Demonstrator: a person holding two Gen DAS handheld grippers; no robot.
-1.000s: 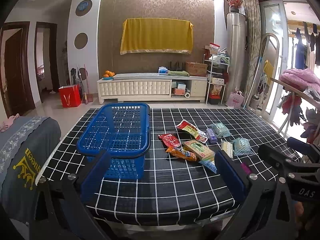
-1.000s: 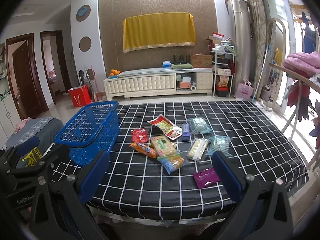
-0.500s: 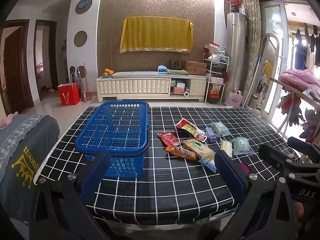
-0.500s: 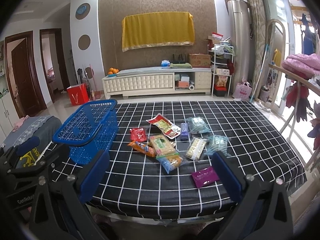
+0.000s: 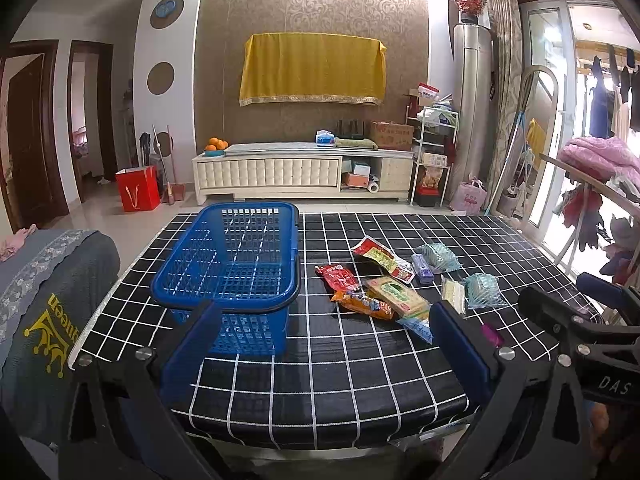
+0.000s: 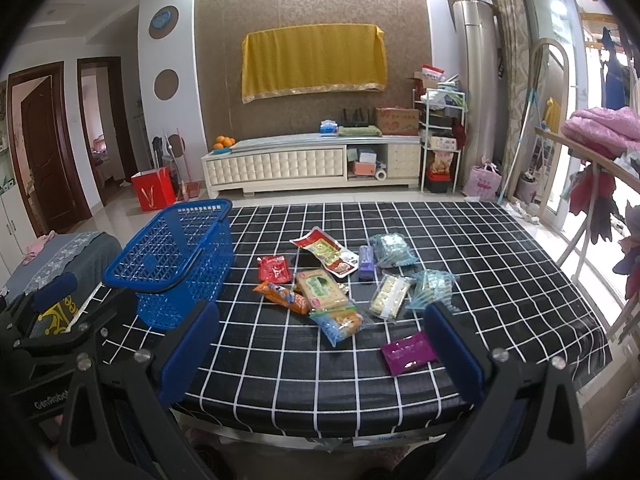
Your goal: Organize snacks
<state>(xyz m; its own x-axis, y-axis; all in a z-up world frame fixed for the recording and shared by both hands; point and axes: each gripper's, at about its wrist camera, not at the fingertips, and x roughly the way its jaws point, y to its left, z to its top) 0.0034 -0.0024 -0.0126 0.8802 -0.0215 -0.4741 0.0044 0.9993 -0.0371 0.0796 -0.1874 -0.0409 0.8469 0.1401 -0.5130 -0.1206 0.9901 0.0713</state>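
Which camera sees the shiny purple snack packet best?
The right wrist view. There the purple packet lies flat and almost whole on the black checked table, just beside the gripper's right finger. In the left wrist view only a small purple sliver peeks out behind the left gripper's right finger.

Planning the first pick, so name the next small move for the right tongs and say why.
Probably ease the right tongs forward and down toward the purple packet. Both tongs are open and hold nothing, the blue basket looks empty, and every snack lies loose on the checked tablecloth. The purple packet lies nearest, apart from the pile.
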